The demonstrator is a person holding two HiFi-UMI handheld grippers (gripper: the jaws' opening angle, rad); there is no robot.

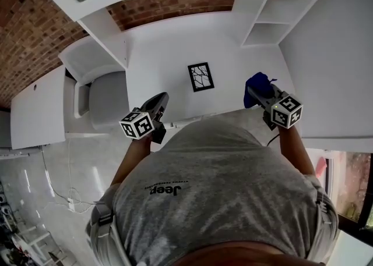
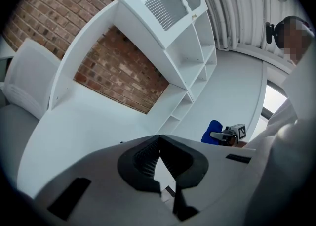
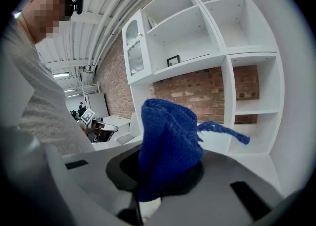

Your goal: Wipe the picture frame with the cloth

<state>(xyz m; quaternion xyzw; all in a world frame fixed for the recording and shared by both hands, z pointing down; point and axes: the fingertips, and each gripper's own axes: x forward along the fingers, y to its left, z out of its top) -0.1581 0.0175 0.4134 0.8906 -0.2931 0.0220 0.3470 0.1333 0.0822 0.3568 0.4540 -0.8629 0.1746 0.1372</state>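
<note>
The black picture frame (image 1: 201, 77) lies flat on the white desk (image 1: 169, 49), a little beyond both grippers. My right gripper (image 1: 254, 91) is shut on the blue cloth (image 1: 259, 84), which bunches up out of its jaws (image 3: 168, 141) and trails a loose corner to the right. It hovers to the right of the frame. My left gripper (image 1: 161, 98) is shut with nothing in it and hangs over the desk's near edge, left of the frame. From the left gripper view the right gripper (image 2: 226, 135) and its cloth (image 2: 212, 131) show off to the right.
White shelving (image 1: 274, 9) rises at the back right against a brick wall (image 1: 175, 0). A second small frame (image 3: 173, 60) stands on a shelf. A grey chair (image 1: 108, 99) sits left of the desk. A cable (image 1: 58, 189) lies on the floor.
</note>
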